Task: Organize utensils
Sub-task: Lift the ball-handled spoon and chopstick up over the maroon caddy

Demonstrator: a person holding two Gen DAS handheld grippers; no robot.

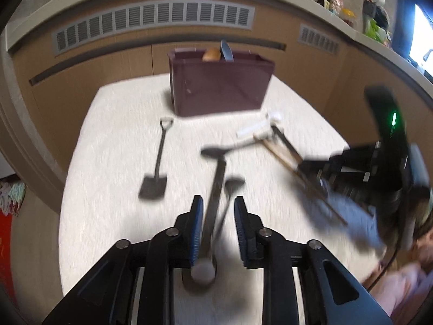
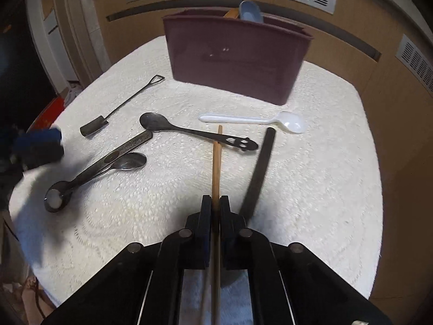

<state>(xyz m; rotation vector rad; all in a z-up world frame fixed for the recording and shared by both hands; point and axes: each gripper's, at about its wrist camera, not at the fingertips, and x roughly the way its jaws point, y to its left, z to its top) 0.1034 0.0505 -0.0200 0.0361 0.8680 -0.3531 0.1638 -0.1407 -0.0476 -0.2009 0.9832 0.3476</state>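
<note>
R gripper [image 2: 215, 203] jaws clamped on wooden stick [image 2: 216, 162], long axis straight ahead toward maroon bin [image 2: 238, 59]; L gripper [image 1: 217, 203] jaws part-open, not gripping, astride flat metal utensil [image 1: 215, 187] on cloth.

- A home dining or living corner: a table under a white textured cloth [image 2: 324, 189].
- Far behind, wood-panelled cabinetry with ventilation grilles [image 1: 154, 24].
- Far right, a cluttered ledge [image 1: 351, 13].

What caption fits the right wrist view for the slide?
Right gripper shut on a wooden stick, spoons scattered on the white cloth before a maroon bin.
</note>
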